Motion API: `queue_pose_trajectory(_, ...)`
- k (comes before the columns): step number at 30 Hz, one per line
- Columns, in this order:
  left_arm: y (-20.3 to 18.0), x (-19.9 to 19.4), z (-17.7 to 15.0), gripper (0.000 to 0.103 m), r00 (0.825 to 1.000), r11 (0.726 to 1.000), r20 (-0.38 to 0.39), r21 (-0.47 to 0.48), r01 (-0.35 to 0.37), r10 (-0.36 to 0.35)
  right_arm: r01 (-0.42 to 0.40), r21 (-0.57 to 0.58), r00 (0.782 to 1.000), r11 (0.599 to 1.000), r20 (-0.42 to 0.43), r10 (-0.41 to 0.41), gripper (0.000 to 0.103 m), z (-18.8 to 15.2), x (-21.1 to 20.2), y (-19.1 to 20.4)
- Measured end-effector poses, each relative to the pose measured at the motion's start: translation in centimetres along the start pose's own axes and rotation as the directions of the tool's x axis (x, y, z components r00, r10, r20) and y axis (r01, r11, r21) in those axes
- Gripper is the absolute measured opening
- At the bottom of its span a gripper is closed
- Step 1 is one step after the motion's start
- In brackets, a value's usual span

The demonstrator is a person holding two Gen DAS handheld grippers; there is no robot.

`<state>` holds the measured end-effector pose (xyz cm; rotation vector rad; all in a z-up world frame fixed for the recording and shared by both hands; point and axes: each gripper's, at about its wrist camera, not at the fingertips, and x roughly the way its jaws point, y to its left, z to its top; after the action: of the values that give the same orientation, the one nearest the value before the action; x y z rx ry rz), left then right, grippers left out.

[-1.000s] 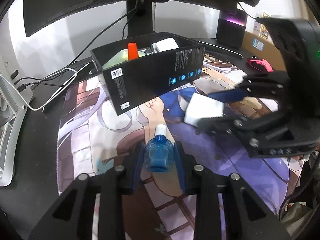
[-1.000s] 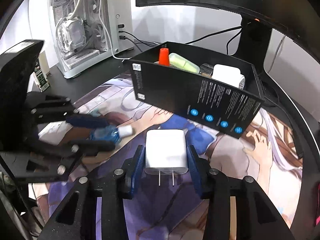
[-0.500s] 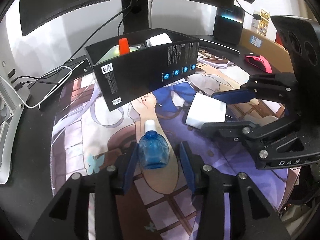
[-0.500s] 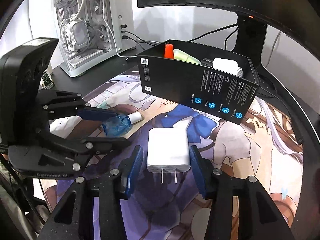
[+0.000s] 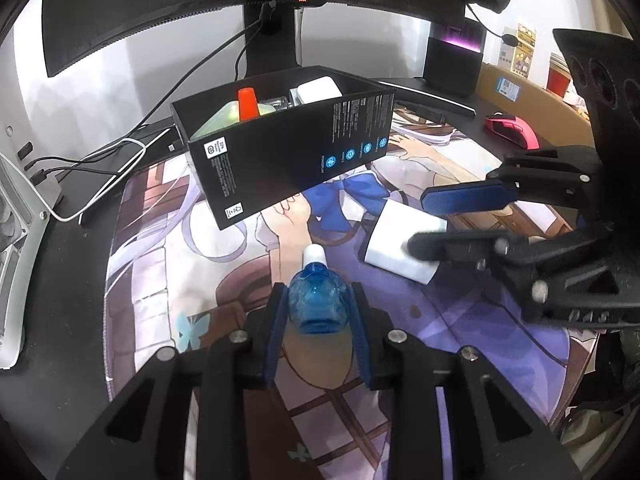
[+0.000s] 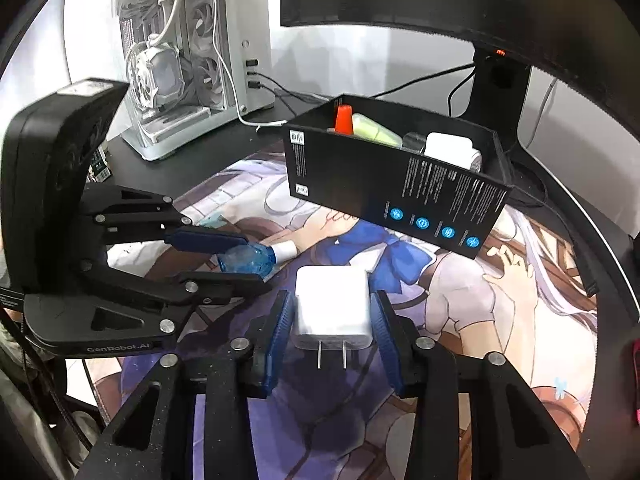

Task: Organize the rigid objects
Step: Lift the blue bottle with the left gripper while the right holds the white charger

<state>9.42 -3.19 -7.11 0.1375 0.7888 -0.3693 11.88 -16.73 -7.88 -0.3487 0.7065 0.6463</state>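
Nearest the black box (image 5: 288, 152), on the printed desk mat (image 5: 152, 280) in front of it, a blue bottle (image 5: 318, 300) is clamped by the left gripper (image 5: 318, 308), whose jaws have just been closing. Beside it, equally short of the box, a white charger (image 6: 332, 308) is gripped by the right gripper (image 6: 330, 320), just closed. Inside the box an orange cap (image 5: 247, 104) and another white adapter (image 5: 318, 90) are seen.
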Motion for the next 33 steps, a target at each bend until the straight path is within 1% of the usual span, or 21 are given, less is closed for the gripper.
queue_pose_trajectory(1,0.0,-0.2,0.1,0.029,1.000,1.000,0.006,0.000,0.002,-0.002,0.004,-0.001,1.000,1.000,0.003,-0.004,0.027,0.0,-0.2,0.0)
queue_pose_trajectory(5,0.0,-0.7,0.2,0.029,1.000,1.000,0.022,0.000,0.003,-0.003,0.004,0.003,1.000,1.000,0.017,-0.004,0.027,0.1,-1.0,-0.1)
queue_pose_trajectory(8,0.1,-0.6,0.2,0.029,1.000,1.000,0.021,-0.003,0.003,-0.003,0.001,0.030,1.000,1.000,0.023,-0.002,0.029,0.1,-0.9,-0.6)
queue_pose_trajectory(11,0.0,-0.5,0.1,0.029,1.000,1.000,0.018,-0.004,0.003,-0.003,-0.003,0.034,1.000,0.999,0.004,0.003,0.037,0.0,-0.2,-0.6)
queue_pose_trajectory(12,0.0,-0.4,0.1,0.029,1.000,1.000,0.017,-0.004,0.005,-0.005,-0.012,0.037,1.000,0.999,-0.006,0.012,0.046,-0.1,0.0,-0.7)
queue_pose_trajectory(13,0.0,-0.4,0.1,0.029,1.000,1.000,0.016,-0.005,0.006,-0.006,-0.019,0.040,1.000,0.999,-0.010,0.019,0.051,-0.1,0.3,-0.6)
queue_pose_trajectory(14,0.0,-0.3,0.0,0.029,1.000,1.000,0.014,-0.004,0.007,-0.007,-0.019,0.041,1.000,0.999,-0.016,0.020,0.052,-0.2,0.5,-0.6)
queue_pose_trajectory(17,-0.1,-0.1,0.0,0.029,1.000,1.000,0.008,-0.002,0.010,-0.010,-0.024,0.041,0.998,0.999,-0.049,0.026,0.052,-0.3,1.5,-0.5)
queue_pose_trajectory(23,-0.5,0.3,-0.2,0.029,1.000,1.000,-0.002,0.007,0.013,-0.013,-0.034,0.044,0.997,0.998,-0.072,0.037,0.052,-0.4,2.1,-0.5)
queue_pose_trajectory(26,-0.5,0.2,-0.2,0.029,1.000,1.000,0.000,0.006,0.012,-0.012,-0.028,0.036,0.995,0.999,-0.094,0.031,0.045,-0.4,2.5,-0.4)
queue_pose_trajectory(27,-0.5,0.2,-0.2,0.029,1.000,1.000,0.000,0.007,0.009,-0.009,-0.022,0.033,0.995,0.999,-0.093,0.025,0.042,-0.4,2.5,-0.3)
queue_pose_trajectory(33,-0.6,0.0,-0.1,0.029,1.000,1.000,0.006,0.012,0.011,-0.011,-0.022,0.017,0.997,1.000,-0.072,0.024,0.042,-0.5,2.1,-0.1)
